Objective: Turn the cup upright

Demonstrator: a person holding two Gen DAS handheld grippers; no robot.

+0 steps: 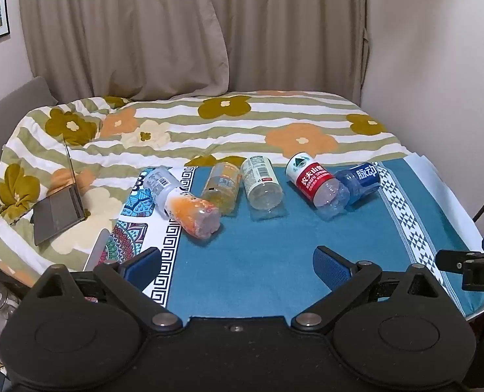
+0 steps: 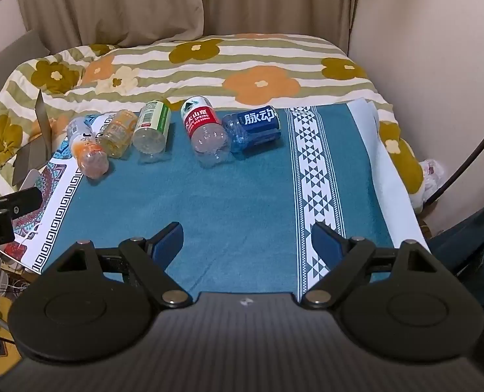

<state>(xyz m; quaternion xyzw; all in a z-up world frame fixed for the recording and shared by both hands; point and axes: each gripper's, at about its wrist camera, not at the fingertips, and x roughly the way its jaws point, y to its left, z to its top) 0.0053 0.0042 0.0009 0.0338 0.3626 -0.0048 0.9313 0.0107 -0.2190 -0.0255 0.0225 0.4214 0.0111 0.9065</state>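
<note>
Both my left fingers (image 1: 237, 263) and right fingers (image 2: 246, 240) gape empty; red "SPRING" plastic cup (image 2: 204, 132) lies beside the blue one (image 2: 255, 127).

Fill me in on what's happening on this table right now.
Nothing is being handled yet. Five cut-off bottle cups lie on their sides in a row on the blue cloth: peach, orange, green-label, red-label and blue. The left gripper and right gripper hover open and empty at the near edge, short of the row. No cup stands upright.
</note>
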